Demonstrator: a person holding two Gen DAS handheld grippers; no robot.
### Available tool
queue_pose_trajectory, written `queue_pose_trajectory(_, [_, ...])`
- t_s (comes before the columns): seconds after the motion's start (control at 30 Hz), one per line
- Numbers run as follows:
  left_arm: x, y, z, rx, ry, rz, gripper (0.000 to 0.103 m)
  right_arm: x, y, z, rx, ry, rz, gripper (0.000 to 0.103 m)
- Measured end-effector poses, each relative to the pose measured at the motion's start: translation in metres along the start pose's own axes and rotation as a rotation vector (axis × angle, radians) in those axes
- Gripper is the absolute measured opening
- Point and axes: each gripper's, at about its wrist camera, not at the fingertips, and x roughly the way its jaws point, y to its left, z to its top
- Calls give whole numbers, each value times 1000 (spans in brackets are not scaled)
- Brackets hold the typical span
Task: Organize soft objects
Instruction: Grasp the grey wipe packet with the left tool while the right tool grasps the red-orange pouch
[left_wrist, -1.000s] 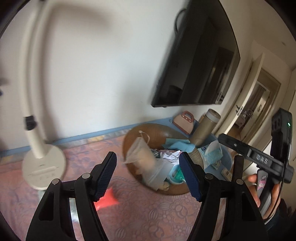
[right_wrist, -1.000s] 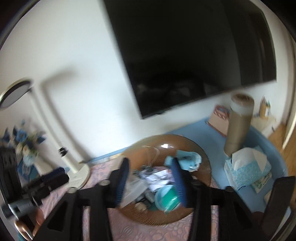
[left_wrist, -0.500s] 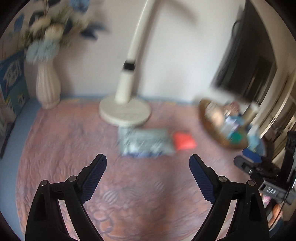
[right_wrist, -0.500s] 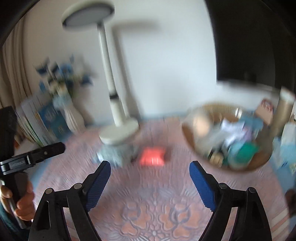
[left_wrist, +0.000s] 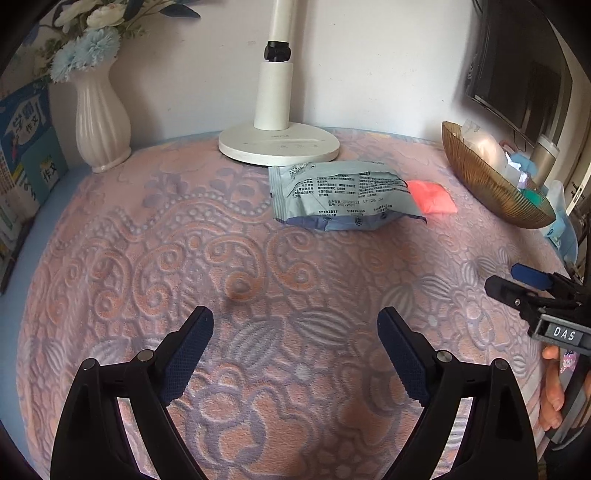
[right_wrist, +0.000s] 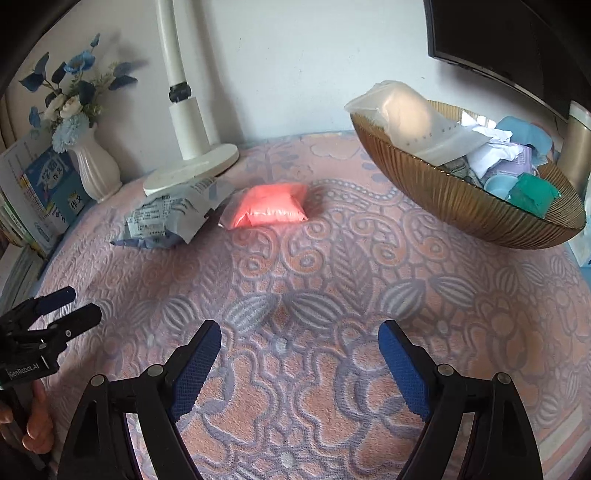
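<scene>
Both views are sharp, lit by soft, even daylight. The lamp (right_wrist: 186, 122) casts a faint shadow on the wall (right_wrist: 288, 66) behind it. Strong fisheye bending curves the cloth (left_wrist: 295, 266) ahead of the fingers, and dark vignetting fills the corners.

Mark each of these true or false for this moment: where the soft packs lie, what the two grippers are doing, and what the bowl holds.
1. The pink pouch lies on the patterned cloth beside the blue-grey packet. True.
2. The left gripper is shut on the packet. False: its fingers are spread with nothing between them.
3. The gold ribbed bowl is empty. False: it holds a translucent bag and other items.
4. The right gripper is open above bare cloth. True.
5. The packet's edge lies by the white lamp base. True.
</scene>
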Motion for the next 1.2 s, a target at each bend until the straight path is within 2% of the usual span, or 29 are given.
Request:
queue_pose_trajectory(0.17, [2,2,0,-9,12,0,90,0,4,-2,-21,3,-11,86])
queue_pose_trajectory(0.27, [0,2,0,-2,12,3,90,-3,2,-3,-6,-19,-11,86])
queue_pose_trajectory(0.63, [3,1,1,-2,46,2,90,-4,-5,-2,31,0,-1,86])
queue_pose_trajectory(0.67, [2,1,2,-8,64,-13,89,-4,-5,-2,32,3,-2,86])
queue_pose_trajectory(0.73, [-12,2,13,-22,105,-136,89,-1,-7,-2,36,26,5,86])
queue_pose_trajectory(0.77, [-29,-2,22,17,73,-176,90,1,-8,-3,38,60,12,86])
queue_pose_trajectory(0.8, [-41,-5,29,61,36,-173,90,-1,-7,-4,13,75,11,86])
queue_pose_trajectory(0.83, [-55,-12,40,136,-18,-141,92,-4,-3,-6,-35,92,15,86])
queue_pose_trajectory(0.9, [-62,-21,58,236,-45,-91,99,-7,8,-1,-141,147,6,86])
queue_pose_trajectory(1.0, [-38,-25,76,298,0,-56,99,-21,20,21,-223,108,-38,86])
queue_pose_trajectory(1.1, [2,-14,86,271,67,-33,99,-24,26,51,-252,30,-36,86])
queue_pose_trajectory(1.2, [35,-2,90,224,107,-52,98,0,32,71,-335,63,-64,86])
